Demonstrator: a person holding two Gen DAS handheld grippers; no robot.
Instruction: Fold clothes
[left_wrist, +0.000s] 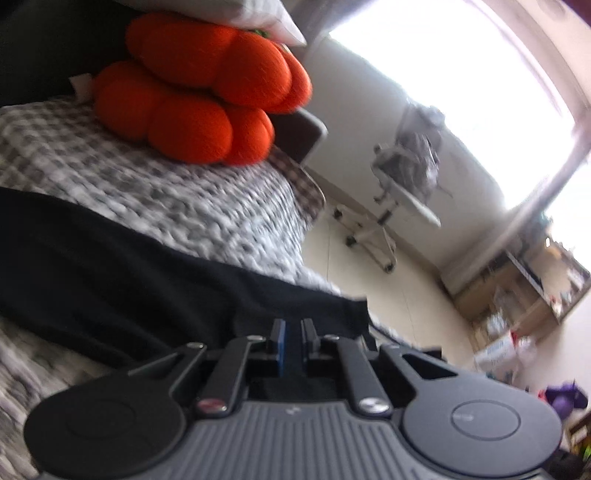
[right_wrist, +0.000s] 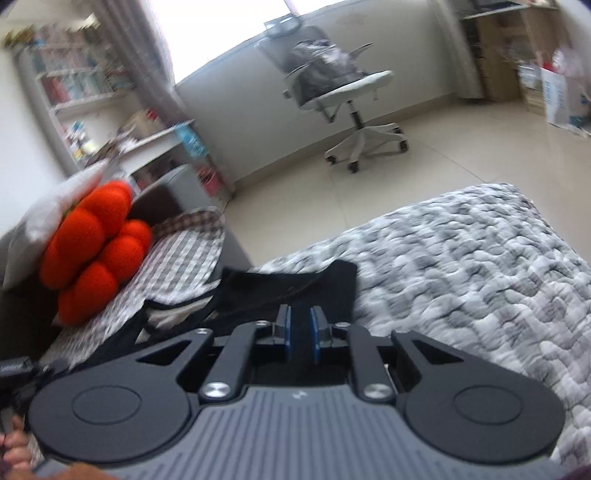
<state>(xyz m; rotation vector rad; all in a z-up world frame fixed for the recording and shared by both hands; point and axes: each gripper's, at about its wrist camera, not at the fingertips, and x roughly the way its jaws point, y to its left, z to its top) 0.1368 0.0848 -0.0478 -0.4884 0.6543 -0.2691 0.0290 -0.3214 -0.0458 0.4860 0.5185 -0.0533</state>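
A black garment (left_wrist: 129, 266) lies across a grey-and-white patterned bed cover (left_wrist: 184, 192). My left gripper (left_wrist: 293, 328) sits at the garment's right-hand edge, fingers nearly together with black cloth pinched between them. In the right wrist view the same black garment (right_wrist: 295, 288) spreads just ahead of my right gripper (right_wrist: 301, 321). Its blue-padded fingers stand close together with dark cloth between them. The garment's far edge is raised and folded back near the bed's edge. Both views are motion-blurred.
An orange lobed cushion (left_wrist: 192, 92) (right_wrist: 92, 243) and a white pillow (right_wrist: 55, 206) sit at the head of the bed. The bed cover (right_wrist: 461, 266) extends right. A white office chair (right_wrist: 343, 85) holding clothes stands on the tiled floor. Shelves (right_wrist: 74, 74) line the wall. A hand (right_wrist: 14, 450) shows at lower left.
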